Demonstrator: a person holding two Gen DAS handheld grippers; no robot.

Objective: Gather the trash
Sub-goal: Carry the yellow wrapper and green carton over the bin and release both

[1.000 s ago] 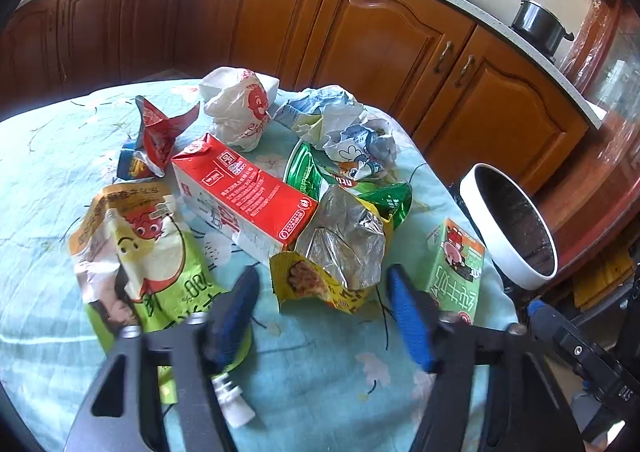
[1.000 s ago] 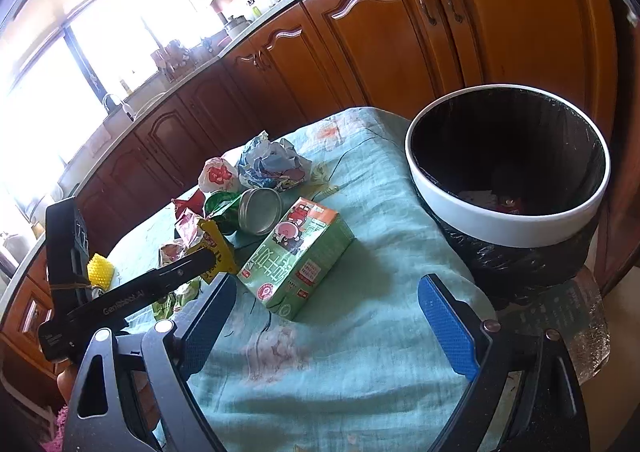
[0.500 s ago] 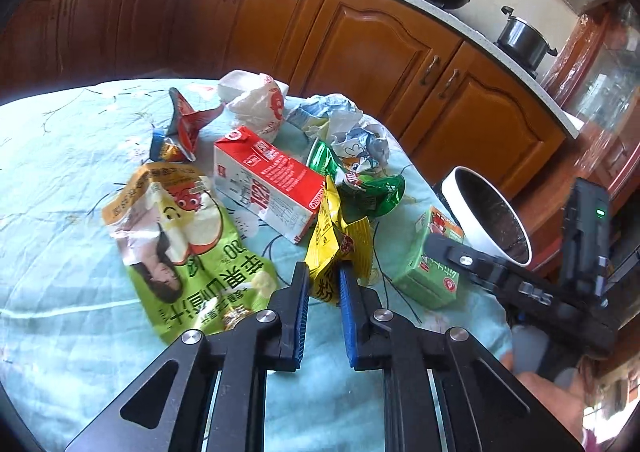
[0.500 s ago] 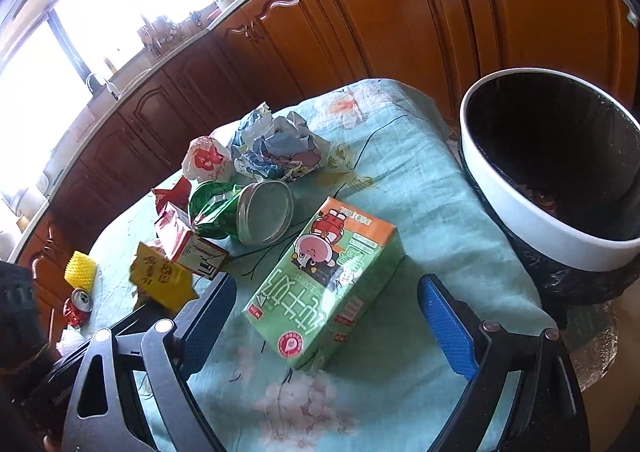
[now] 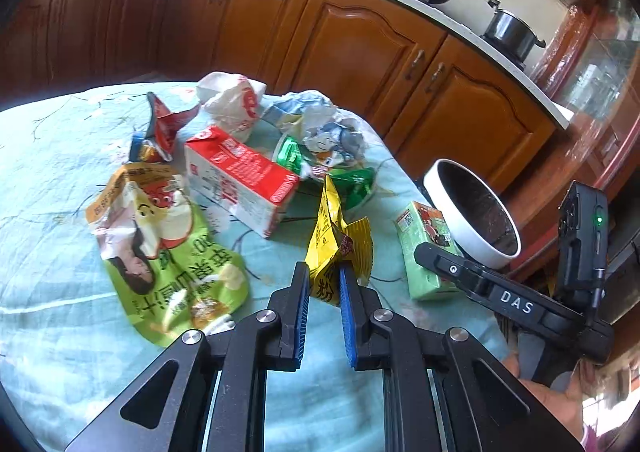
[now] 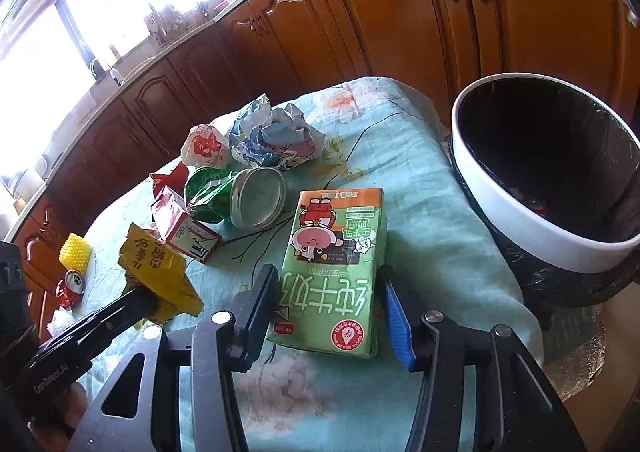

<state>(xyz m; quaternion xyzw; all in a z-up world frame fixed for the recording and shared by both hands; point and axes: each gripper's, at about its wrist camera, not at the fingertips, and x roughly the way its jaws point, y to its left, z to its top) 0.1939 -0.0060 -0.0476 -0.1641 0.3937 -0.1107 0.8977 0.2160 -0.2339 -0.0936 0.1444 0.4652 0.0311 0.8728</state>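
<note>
Yellow wrapper (image 5: 334,248) pinched in L gripper (image 5: 323,284); pads clamped on its lower end, rest sticking up crumpled, clear of the cloth. Right wrist view agrees: wrapper held aloft at far left.

Left part of table (image 5: 48,180): green bag (image 5: 168,252) lying flat, red scrap (image 5: 164,124) behind it, red carton (image 5: 240,176) on its side. White bag (image 5: 236,100) and blue-white paper wad (image 5: 320,128) farther back, green pouch (image 5: 348,180) in front of the wad. Right wrist view also shows a metal lid (image 6: 258,202) by the pouch.

Centre-right: green carton (image 6: 336,272) flat on the cloth, long axis running straight away from R gripper (image 6: 332,304), near end between the jaws. Jaws closing; small gap visible each side, pads not on it yet. Squeeze goes across the short width, so alignment looks good. R hand is clearly the nearer to it.

Right: bin (image 6: 520,212), white rim, black liner, just past the table edge, mouth open and angled toward the table. Carton sits near that edge; bare cloth between carton and bin, nothing in the way. Judgement: short lift and swing right for R. L has to cross over the carton and R gripper to reach the bin, so risk of crowding if both go together.
</note>
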